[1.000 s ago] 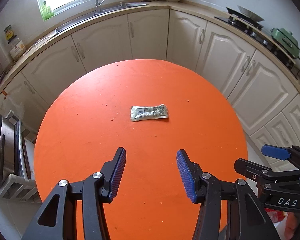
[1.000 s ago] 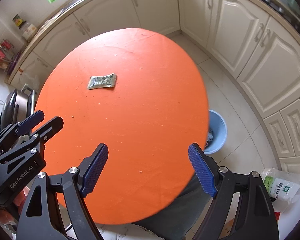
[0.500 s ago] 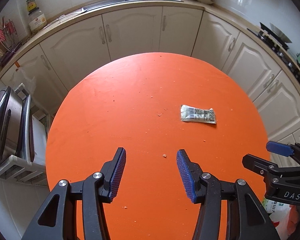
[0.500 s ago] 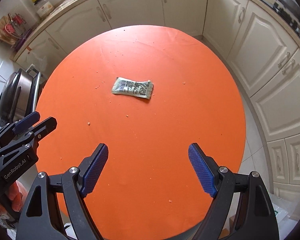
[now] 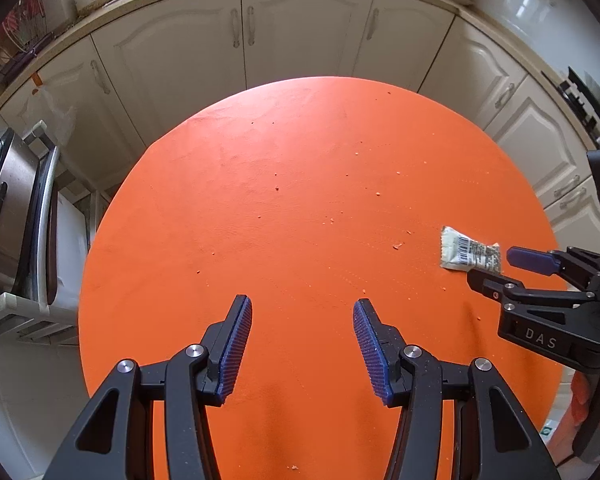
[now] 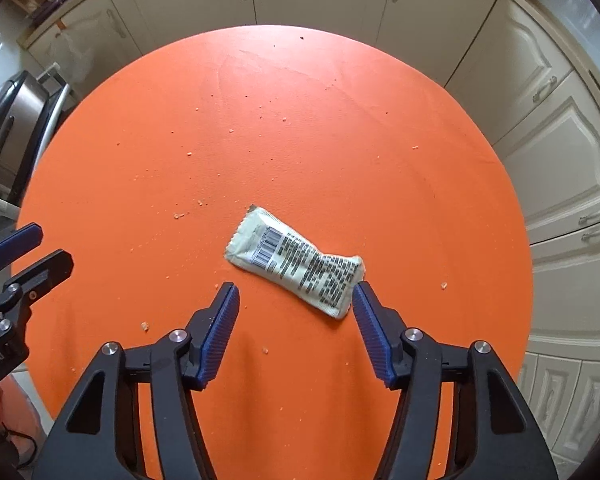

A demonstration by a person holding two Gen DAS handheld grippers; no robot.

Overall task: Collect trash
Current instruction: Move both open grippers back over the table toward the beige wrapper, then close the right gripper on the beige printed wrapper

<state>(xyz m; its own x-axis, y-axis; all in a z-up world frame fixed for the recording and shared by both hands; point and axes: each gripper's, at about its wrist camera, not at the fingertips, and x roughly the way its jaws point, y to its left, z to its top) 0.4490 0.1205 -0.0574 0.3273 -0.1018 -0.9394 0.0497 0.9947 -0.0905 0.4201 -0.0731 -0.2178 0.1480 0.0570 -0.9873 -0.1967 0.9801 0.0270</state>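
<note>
A crumpled white snack wrapper [image 6: 296, 261] with a barcode lies flat on the round orange table [image 6: 340, 140]. My right gripper [image 6: 296, 298] is open and low over the table, its fingertips just short of the wrapper's near end; the right fingertip [image 6: 366, 306] is close beside the wrapper's corner. In the left wrist view the wrapper [image 5: 466, 254] lies far right, with the right gripper [image 5: 500, 268] beside it. My left gripper [image 5: 302, 312] is open and empty above bare table, well left of the wrapper.
Small crumbs [image 6: 180, 215] are scattered over the table. Cream kitchen cabinets [image 5: 300, 36] curve behind it. A metal appliance on a rack [image 5: 16, 216] stands to the left of the table. The left gripper shows at the left edge of the right wrist view [image 6: 20, 256].
The right gripper has moved forward and down to the wrapper, which now lies just beyond its fingertips. The left gripper has swung left, so the wrapper has shifted to its far right.
</note>
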